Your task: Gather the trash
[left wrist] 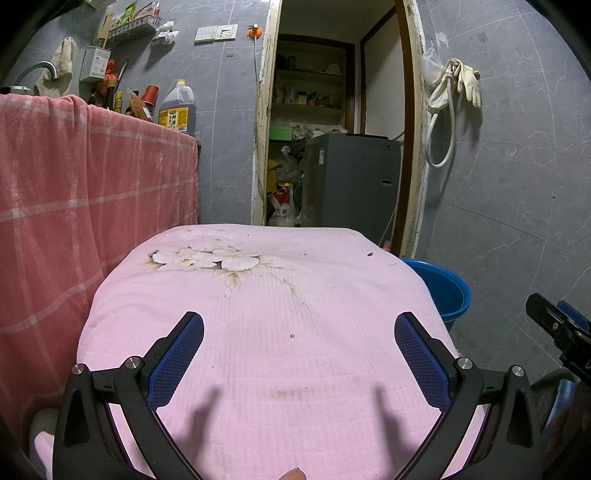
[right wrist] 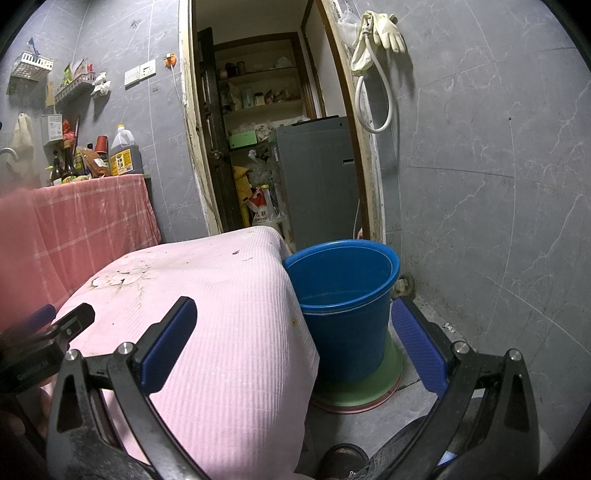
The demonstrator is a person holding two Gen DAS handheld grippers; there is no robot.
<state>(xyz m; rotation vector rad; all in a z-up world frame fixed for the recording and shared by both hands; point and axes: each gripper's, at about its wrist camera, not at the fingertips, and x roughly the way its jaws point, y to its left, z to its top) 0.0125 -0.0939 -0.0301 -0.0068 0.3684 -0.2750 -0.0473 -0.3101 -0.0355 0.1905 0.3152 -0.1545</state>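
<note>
A pink cloth with a faded flower print (left wrist: 258, 325) covers a table in front of me. Only small dark crumbs (left wrist: 369, 254) lie near its far right corner; the same crumbs (right wrist: 235, 252) show in the right wrist view. My left gripper (left wrist: 299, 336) hovers open over the cloth with nothing between its fingers. My right gripper (right wrist: 293, 321) is open too, straddling the cloth's right edge and a blue bucket (right wrist: 343, 295) on the floor. The bucket (left wrist: 448, 291) looks empty inside. The right gripper's body (left wrist: 561, 332) shows at the left view's right edge.
A red checked cloth (left wrist: 74, 192) drapes a counter on the left, with bottles and an oil jug (left wrist: 177, 109) on it. Ahead, a doorway opens onto shelves and a grey appliance (left wrist: 351, 181). The bucket stands on stacked green and pink basins (right wrist: 369, 395). Rubber gloves (right wrist: 384, 29) hang on the wall.
</note>
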